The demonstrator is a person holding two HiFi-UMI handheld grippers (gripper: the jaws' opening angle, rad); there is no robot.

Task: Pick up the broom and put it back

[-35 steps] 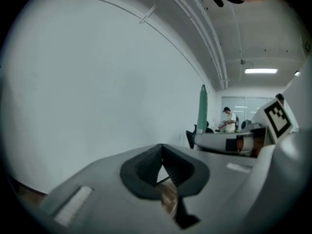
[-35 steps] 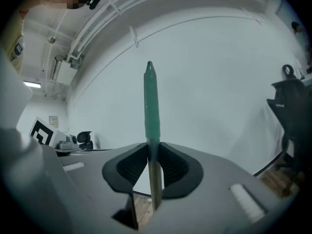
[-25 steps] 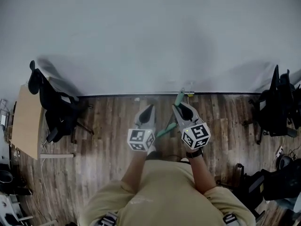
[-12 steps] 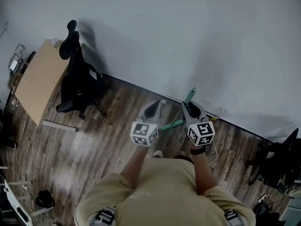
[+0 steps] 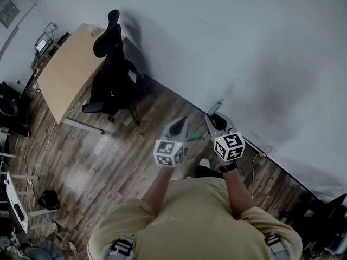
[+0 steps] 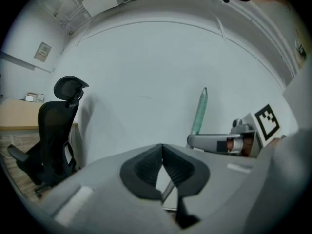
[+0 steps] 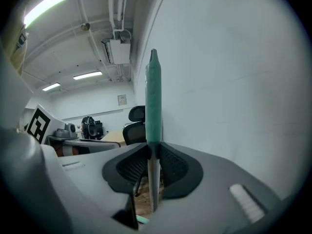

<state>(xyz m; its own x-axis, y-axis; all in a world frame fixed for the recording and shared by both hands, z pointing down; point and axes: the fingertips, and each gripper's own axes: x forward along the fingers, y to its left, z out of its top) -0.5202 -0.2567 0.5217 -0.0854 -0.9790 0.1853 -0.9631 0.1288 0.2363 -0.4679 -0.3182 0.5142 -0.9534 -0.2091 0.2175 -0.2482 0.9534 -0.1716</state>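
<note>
A person (image 5: 190, 221) in a beige shirt, seen from above, stands on a wooden floor (image 5: 108, 156) close to a plain white wall (image 5: 217, 37), with a handheld tool in each hand. The right tool (image 5: 215, 119) is clamped on the broom (image 5: 216, 106). Its two dark pads squeeze the thin metal pole just below the green grip, so the broom is off the floor and carried in the air near the floor's edge at the foot of the wall. The broom's long axis slants, with the green tip up toward the wall and the pole running down and back toward the person's feet. The brush end is out of sight. The left tool (image 5: 180, 122) hovers just beside the right one, its jaws together at the tips and gripping nothing. The right hand alone therefore bears the broom, and the wall lies directly ahead of it, probably the place to lean the broom back. A black office chair (image 5: 111, 75) and a light wooden surface (image 5: 68, 75) stand well apart, toward the floor's far left. No brand or readable writing shows. Each marker cube (image 5: 230, 146) carries only black-and-white square patterns, and a small wall plaque (image 6: 43, 51) is too small to read.
</note>
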